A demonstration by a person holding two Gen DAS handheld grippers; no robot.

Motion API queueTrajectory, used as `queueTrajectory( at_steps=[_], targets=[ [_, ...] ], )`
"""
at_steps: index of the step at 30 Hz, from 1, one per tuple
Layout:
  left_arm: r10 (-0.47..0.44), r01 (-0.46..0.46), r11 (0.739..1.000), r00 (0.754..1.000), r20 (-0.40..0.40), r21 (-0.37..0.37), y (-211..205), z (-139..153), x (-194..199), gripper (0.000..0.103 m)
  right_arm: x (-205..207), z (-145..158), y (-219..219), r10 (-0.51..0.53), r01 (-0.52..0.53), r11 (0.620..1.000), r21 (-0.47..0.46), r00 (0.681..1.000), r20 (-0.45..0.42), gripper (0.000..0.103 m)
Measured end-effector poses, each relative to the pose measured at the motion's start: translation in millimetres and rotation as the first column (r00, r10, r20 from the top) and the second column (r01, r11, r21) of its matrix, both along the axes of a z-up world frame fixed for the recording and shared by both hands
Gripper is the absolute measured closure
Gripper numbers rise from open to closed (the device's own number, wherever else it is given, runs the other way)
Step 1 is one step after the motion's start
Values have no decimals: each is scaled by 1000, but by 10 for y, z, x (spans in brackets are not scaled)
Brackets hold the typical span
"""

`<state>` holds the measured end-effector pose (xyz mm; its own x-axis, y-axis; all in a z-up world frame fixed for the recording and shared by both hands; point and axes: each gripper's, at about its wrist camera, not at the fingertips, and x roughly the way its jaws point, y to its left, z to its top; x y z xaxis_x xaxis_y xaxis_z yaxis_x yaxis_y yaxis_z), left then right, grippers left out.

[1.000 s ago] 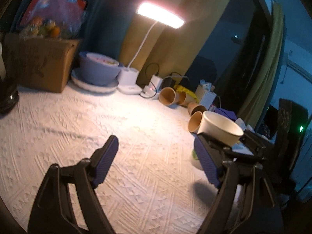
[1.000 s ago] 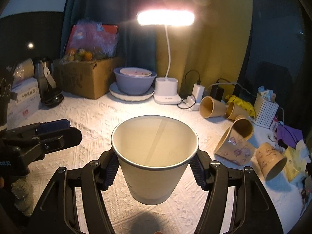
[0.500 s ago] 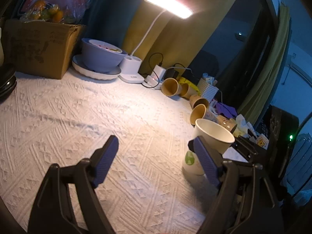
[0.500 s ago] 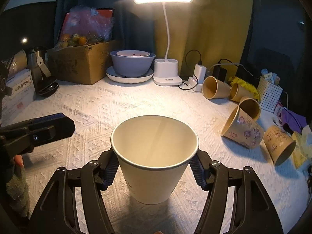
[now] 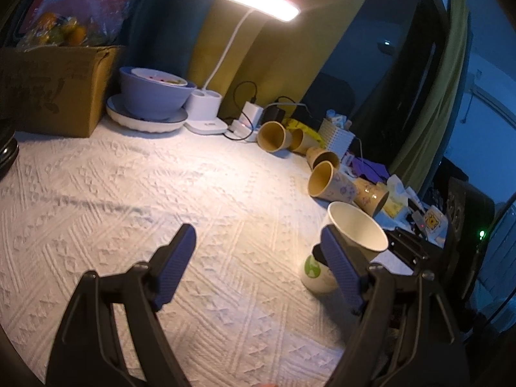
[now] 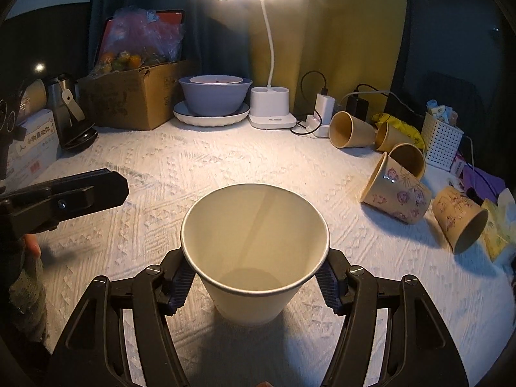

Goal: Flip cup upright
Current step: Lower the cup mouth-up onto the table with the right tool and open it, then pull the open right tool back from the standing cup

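A white paper cup (image 6: 254, 248) stands upright, mouth up, between the fingers of my right gripper (image 6: 253, 283), which is shut on it; its base rests on or just above the white tablecloth (image 6: 193, 167). In the left wrist view the same cup (image 5: 351, 242) shows at the right, with a green logo low on its side, partly behind my right blue pad. My left gripper (image 5: 261, 267) is open and empty, above the cloth to the left of the cup. It also shows in the right wrist view (image 6: 74, 196).
Several tan paper cups (image 6: 396, 193) lie on their sides at the right. A desk lamp (image 6: 271, 109), a purple bowl on a plate (image 6: 214, 96), a cardboard box (image 6: 135, 96) and chargers (image 6: 322, 109) line the back. A white basket (image 6: 443, 138) stands far right.
My right gripper has brought the cup down toward the cloth, staying shut on it and upright. My left gripper has stayed open.
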<state>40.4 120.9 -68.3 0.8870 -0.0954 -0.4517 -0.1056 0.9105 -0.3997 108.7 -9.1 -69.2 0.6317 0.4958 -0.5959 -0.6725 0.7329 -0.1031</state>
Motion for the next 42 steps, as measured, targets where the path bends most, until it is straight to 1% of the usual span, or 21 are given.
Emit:
queueTrajectory(
  at_steps=[7, 11, 12, 13, 15, 20, 22, 28, 31, 34, 36, 39, 42],
  targets=[
    [34, -33, 997, 999, -20, 68, -91, 15, -9, 22, -7, -8, -60, 4, -3, 1000, 15, 1000, -19, 35],
    [43, -43, 995, 999, 2, 85, -110, 53, -43, 22, -14, -15, -91, 9, -8, 1000, 18, 999, -31, 34],
    [43, -43, 995, 999, 6, 87, -109, 62, -53, 22, -14, -12, -98, 11, -10, 1000, 21, 999, -35, 33],
    [40, -40, 995, 999, 7, 92, -122, 74, -59, 22, -18, -7, -110, 11, -10, 1000, 25, 999, -39, 26],
    [35, -35, 994, 999, 3, 100, -143, 87, -73, 22, -31, 21, -139, 16, -14, 999, 42, 999, -45, 21],
    [47, -45, 991, 999, -8, 129, -235, 91, -182, 21, -80, 42, -181, 10, -7, 999, 50, 998, -65, 21],
    [41, -38, 990, 999, -15, 137, -283, 97, -231, 15, -106, 45, -211, 9, -5, 998, 55, 997, -76, 21],
    [34, -29, 986, 999, -26, 166, -402, 148, -320, 14, -217, 100, -311, 5, 0, 998, 67, 997, -77, 21],
    [39, -36, 981, 999, -13, 189, -457, 205, -366, 13, -280, 152, -368, 1, 4, 997, 74, 998, -67, 21],
    [24, -26, 979, 1000, 12, 202, -517, 270, -411, 13, -334, 200, -448, -15, 19, 997, 81, 998, -58, 21],
    [16, -21, 974, 1000, 27, 224, -572, 320, -443, 13, -358, 238, -500, -27, 32, 996, 85, 998, -56, 21],
    [3, -16, 968, 998, 55, 250, -665, 408, -496, 13, -430, 349, -604, -46, 49, 994, 97, 998, -34, 21],
    [1, -26, 961, 996, 90, 277, -749, 501, -546, 13, -493, 452, -693, -56, 59, 991, 119, 998, -32, 21]
  ],
)
